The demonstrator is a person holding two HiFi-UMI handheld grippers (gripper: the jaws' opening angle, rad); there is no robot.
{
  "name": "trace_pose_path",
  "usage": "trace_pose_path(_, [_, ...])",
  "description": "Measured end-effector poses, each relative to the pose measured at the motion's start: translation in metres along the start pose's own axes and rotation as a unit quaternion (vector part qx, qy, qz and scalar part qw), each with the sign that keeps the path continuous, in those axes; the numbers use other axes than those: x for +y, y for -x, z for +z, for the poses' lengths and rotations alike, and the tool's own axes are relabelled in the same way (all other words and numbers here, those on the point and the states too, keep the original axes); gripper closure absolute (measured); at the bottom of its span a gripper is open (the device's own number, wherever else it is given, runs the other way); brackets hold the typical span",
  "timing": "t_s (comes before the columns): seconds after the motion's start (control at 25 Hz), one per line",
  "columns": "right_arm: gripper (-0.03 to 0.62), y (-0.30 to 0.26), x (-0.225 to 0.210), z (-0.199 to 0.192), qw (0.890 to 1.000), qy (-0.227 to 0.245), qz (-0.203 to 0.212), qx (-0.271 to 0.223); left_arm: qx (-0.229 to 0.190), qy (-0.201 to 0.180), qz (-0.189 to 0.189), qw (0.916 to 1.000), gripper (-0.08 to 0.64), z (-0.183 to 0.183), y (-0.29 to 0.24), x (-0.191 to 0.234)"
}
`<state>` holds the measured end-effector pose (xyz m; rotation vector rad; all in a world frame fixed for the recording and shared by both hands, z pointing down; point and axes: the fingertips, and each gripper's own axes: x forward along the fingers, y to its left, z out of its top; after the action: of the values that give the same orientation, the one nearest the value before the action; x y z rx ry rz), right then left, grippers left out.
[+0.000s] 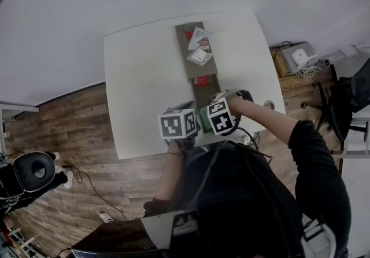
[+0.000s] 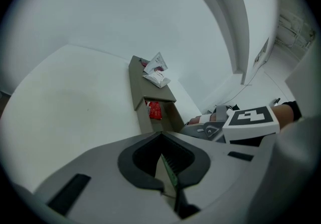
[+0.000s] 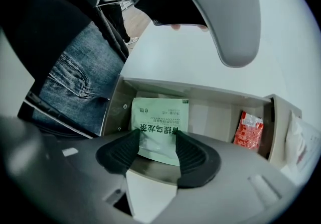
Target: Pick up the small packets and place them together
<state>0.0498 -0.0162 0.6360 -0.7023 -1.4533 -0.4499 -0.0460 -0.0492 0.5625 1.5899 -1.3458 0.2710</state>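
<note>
the green packet [image 3: 160, 117] lies flat in the end compartment of the tray [image 3: 200, 90], straight ahead of my right gripper [image 3: 157, 138]. its long axis runs along the jaws, whose ribbed dark pads pinch its two side edges. it is a thin, matte foil sachet, slightly bowed. my left gripper [image 2: 168, 183] is pressed together on what i judge to be another sachet, a green-edged packet [image 2: 166, 165] seen edge-on. a glossy red packet [image 3: 249, 130] sits in the next compartment, and crumpled white packets [image 2: 156, 72] lie on the far end. the tray stands on the white surface [image 1: 144, 77].
</note>
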Motion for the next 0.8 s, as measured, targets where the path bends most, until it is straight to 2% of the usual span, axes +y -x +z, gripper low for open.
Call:
trace_pose_path(0.36, [0.441, 0.0023, 0.0036, -0.0002, 1.0, -0.001, 0.012, -0.003, 0.001, 0.0, 0.001, 1.0, 0.563, 0.001, 0.0007, 0.0014])
trace_pose_path(0.8, [0.491, 0.0085, 0.0077, 0.0005, 0.999, -0.005, 0.025, -0.025, 0.0, 0.002, 0.002, 1.0, 0.563, 0.0034, -0.0001, 0.0066])
